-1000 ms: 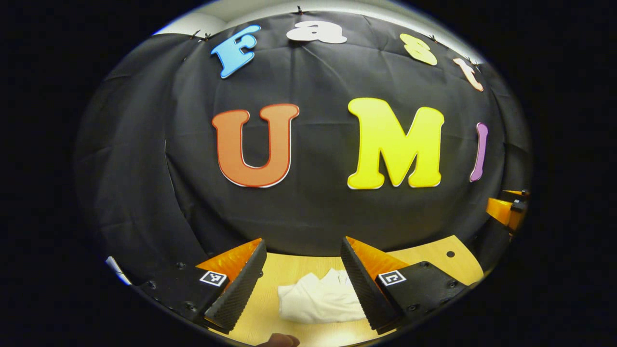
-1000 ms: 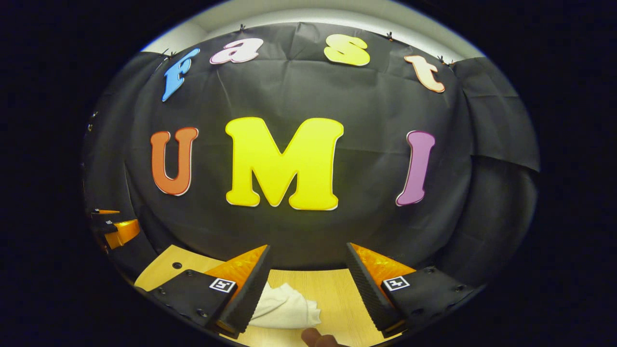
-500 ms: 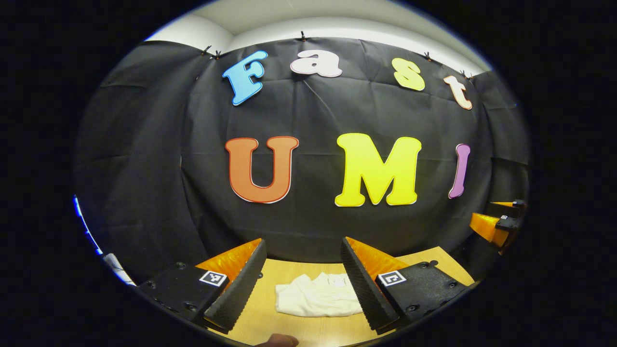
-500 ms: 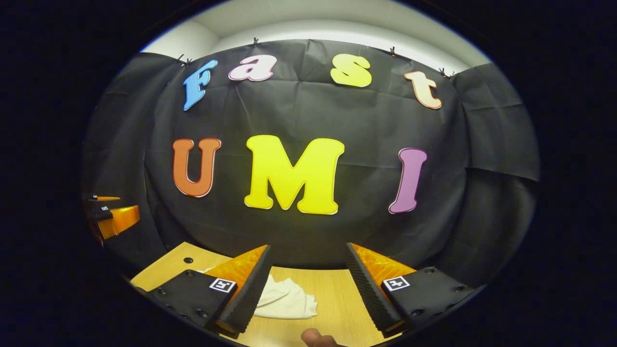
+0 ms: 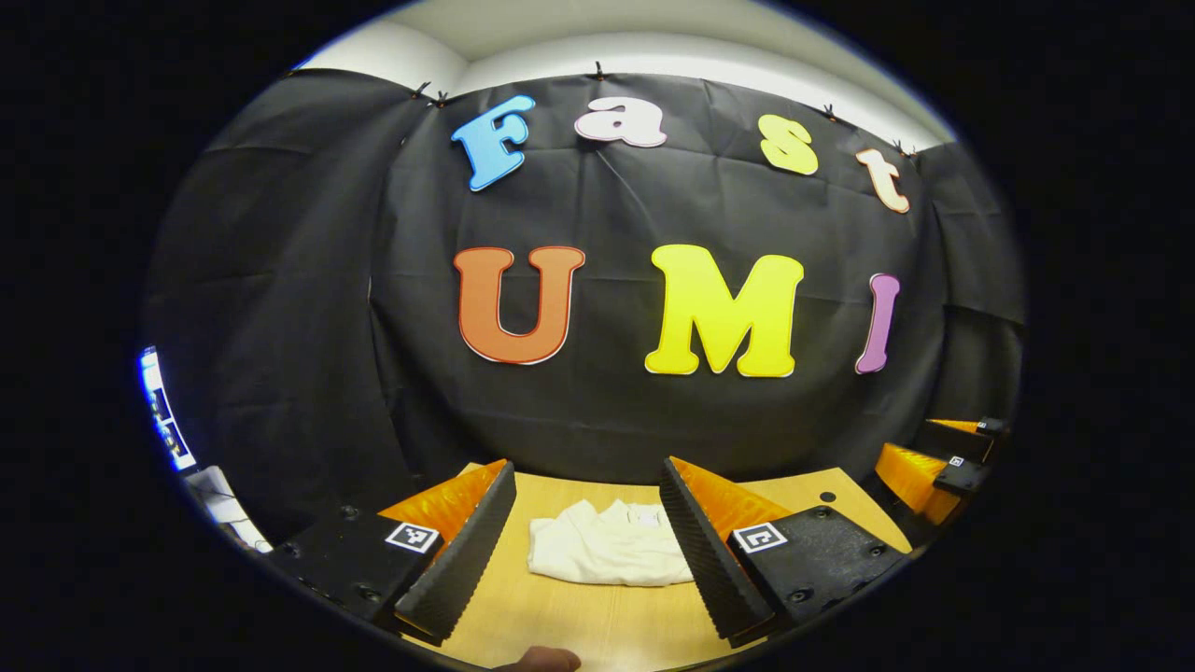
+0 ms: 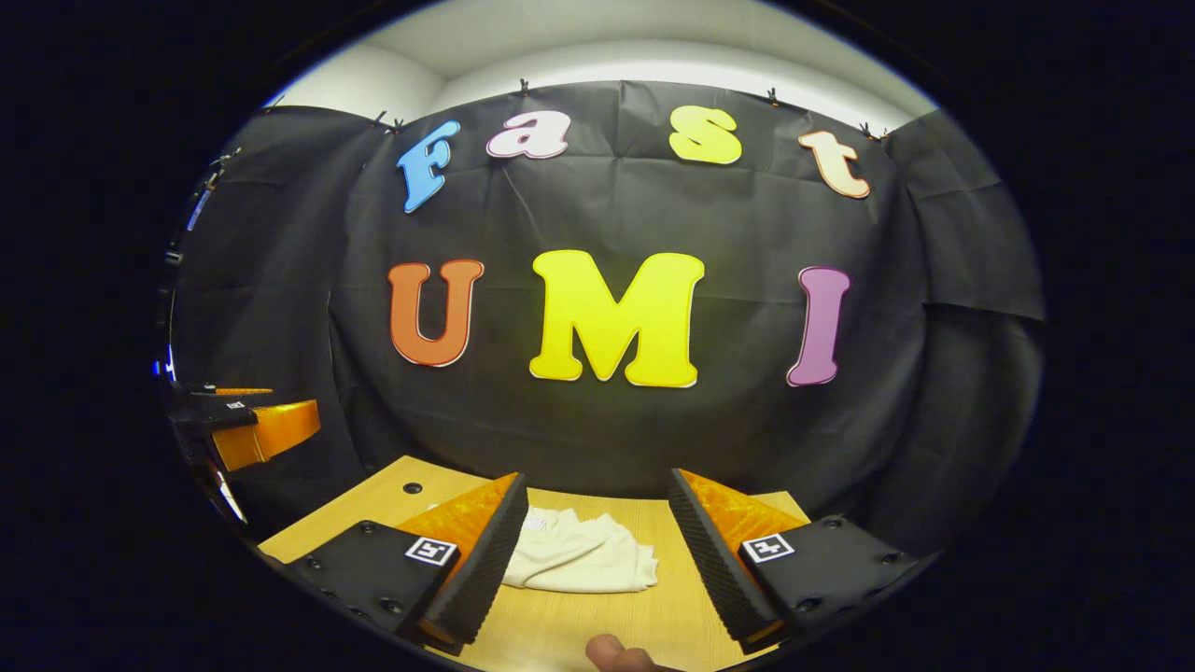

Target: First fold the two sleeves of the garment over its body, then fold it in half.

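A cream-white garment [image 5: 605,551] lies folded into a small bundle on the light wooden table [image 5: 579,621], near its far edge. My left gripper [image 5: 588,555] hangs open above the table, the bundle showing between its fingers farther off. In the right gripper view the same garment [image 6: 583,562] lies partly behind the left finger of my right gripper [image 6: 597,560], which is open and holds nothing. The right gripper [image 5: 938,462] also shows at the far right of the left gripper view, and the left gripper [image 6: 247,425] at the far left of the right gripper view.
The booth's black cloth wall stands close behind the table. A small round hole [image 6: 412,488] marks the table's far left corner, seen also as a hole [image 5: 827,497] from the left. A fingertip [image 6: 616,653] shows at the bottom edge. Bright objects [image 5: 163,420] sit outside the booth, left.
Both grippers have drawn back and away from the garment, which looks smaller and farther. More table shows in front of it. The garment has stayed in place, and both grippers have stayed open.
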Motion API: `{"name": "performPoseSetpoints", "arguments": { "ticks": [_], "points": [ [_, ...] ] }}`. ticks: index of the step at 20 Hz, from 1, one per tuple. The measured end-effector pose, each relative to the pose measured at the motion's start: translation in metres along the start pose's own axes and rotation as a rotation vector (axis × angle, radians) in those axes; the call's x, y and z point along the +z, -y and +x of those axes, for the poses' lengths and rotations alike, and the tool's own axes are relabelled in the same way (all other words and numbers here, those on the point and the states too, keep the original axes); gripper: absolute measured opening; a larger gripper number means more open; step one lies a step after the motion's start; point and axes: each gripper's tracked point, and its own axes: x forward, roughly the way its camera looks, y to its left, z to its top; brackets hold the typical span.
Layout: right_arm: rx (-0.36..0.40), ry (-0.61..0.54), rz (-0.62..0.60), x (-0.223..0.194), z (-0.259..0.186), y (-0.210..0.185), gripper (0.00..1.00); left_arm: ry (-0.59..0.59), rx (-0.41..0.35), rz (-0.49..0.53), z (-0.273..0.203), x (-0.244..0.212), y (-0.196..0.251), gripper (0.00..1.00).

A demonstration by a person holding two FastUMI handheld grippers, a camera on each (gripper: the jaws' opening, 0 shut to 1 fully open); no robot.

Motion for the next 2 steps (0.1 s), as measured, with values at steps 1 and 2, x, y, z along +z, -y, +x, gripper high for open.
{"name": "performPoseSetpoints", "arguments": {
  "ticks": [1, 2],
  "points": [
    [-0.003, 0.005, 0.003, 0.0009, -0.0022, -0.0011, 0.95, 0.008, 0.01, 0.006, -0.002, 0.0002, -0.0024, 0.98],
    [-0.008, 0.004, 0.012, -0.0024, -0.0045, -0.0019, 0.95, 0.005, 0.016, 0.004, -0.0024, -0.0014, -0.0045, 0.99]
  ]
}}
